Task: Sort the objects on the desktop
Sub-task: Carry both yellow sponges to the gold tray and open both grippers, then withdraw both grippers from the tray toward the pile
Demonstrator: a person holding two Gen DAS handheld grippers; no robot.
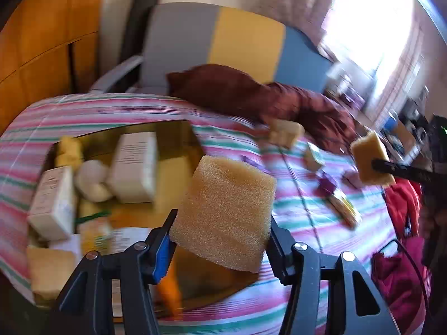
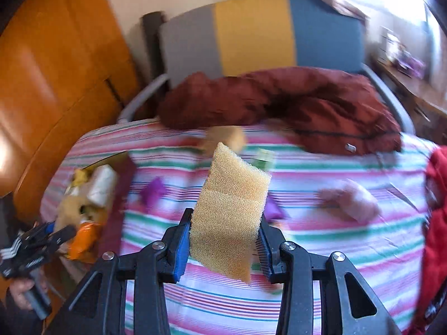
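Observation:
My left gripper (image 1: 220,231) is shut on a tan sponge (image 1: 223,212) and holds it in the air at the right edge of a gold box (image 1: 178,136). The box holds white cartons, a white roll and yellow items. My right gripper (image 2: 225,240) is shut on a second tan sponge (image 2: 229,212) above the striped cloth (image 2: 321,240). That sponge also shows in the left wrist view (image 1: 368,156) at the far right. Another tan sponge (image 1: 285,131) lies on the cloth near the back.
Small purple pieces (image 2: 155,191), a green-white carton (image 2: 264,157), a pink fuzzy thing (image 2: 352,201) and a yellow packet (image 1: 345,210) lie on the cloth. A dark red jacket (image 2: 293,103) lies across the far edge before a chair. Red cloth (image 2: 435,223) is on the right.

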